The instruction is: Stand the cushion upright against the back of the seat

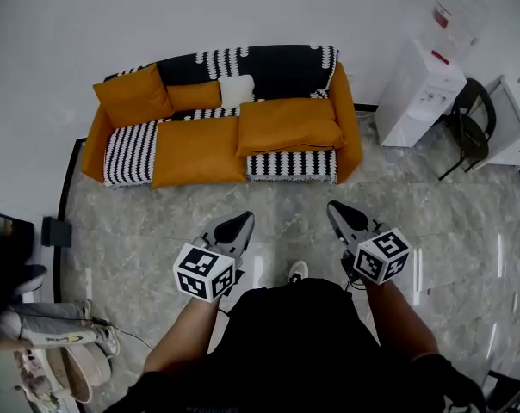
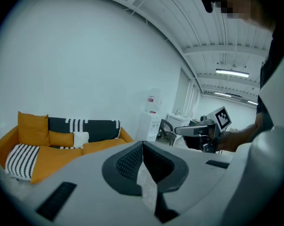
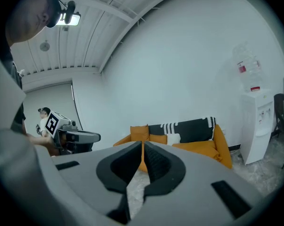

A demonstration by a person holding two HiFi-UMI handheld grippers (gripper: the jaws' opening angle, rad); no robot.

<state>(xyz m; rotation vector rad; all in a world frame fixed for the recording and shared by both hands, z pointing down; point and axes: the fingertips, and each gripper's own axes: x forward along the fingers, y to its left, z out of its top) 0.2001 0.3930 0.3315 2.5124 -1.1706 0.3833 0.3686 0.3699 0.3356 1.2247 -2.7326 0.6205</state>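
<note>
An orange sofa point(image 1: 349, 119) with a black-and-white throw stands against the far wall. A large orange cushion point(image 1: 287, 125) lies flat on its right seat. A square orange cushion point(image 1: 131, 94) leans at the left end, beside a small orange one point(image 1: 194, 95) and a small white one point(image 1: 237, 89). My left gripper point(image 1: 240, 223) and right gripper point(image 1: 337, 210) hover over the floor in front of the sofa, well short of it. Both are shut with nothing between the jaws. The left gripper view shows its closed jaws, the sofa point(image 2: 104, 145) and the right gripper point(image 2: 198, 130).
A white water dispenser point(image 1: 420, 92) and a black chair point(image 1: 469, 120) stand right of the sofa, beside a white cabinet point(image 1: 511, 123). A small black box point(image 1: 55, 231) and a heap of bags and shoes point(image 1: 58, 338) lie on the marble floor at the left.
</note>
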